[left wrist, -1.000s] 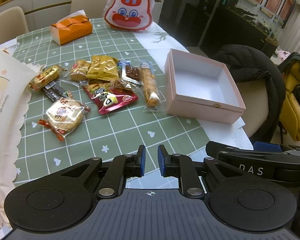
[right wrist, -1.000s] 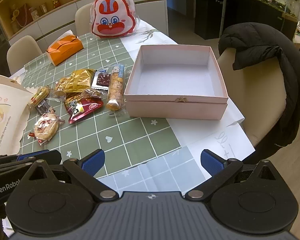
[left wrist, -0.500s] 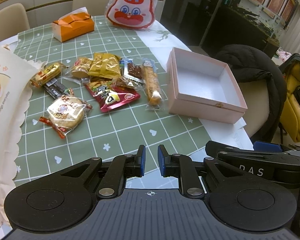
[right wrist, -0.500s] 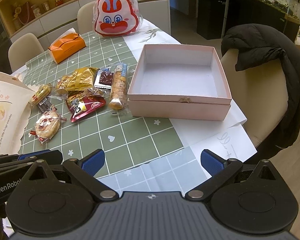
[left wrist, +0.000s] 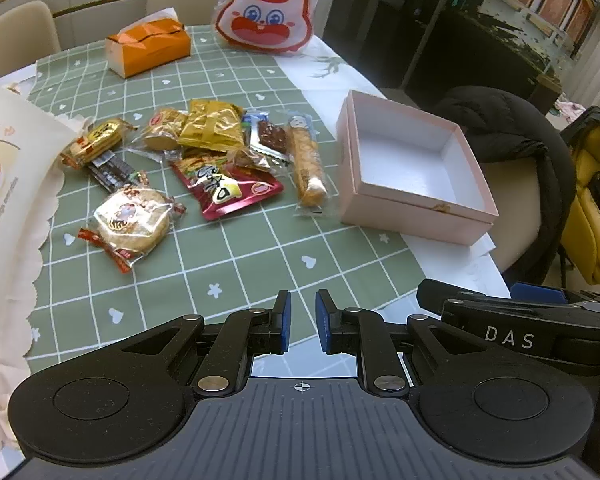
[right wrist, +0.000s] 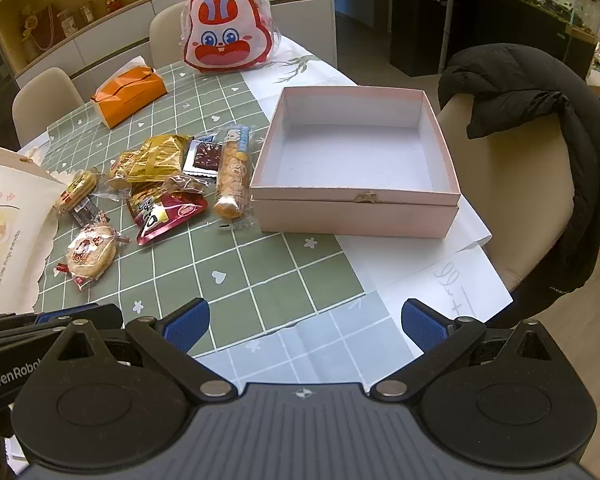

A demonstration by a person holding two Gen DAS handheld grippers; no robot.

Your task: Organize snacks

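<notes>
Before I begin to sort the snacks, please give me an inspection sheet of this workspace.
Surface: table with green checked cloth, white paper at its near edge.
Job's things: wrapped snacks lie loose in a pile; pink box beside them, open, nothing inside.
Clutter: orange tissue box, rabbit bag, cream paper bag.
Grippers: left gripper shut, holds nothing; right gripper open, holds nothing.
Cables: nothing seen.
Surroundings: chair with black jacket, shelf behind.
</notes>
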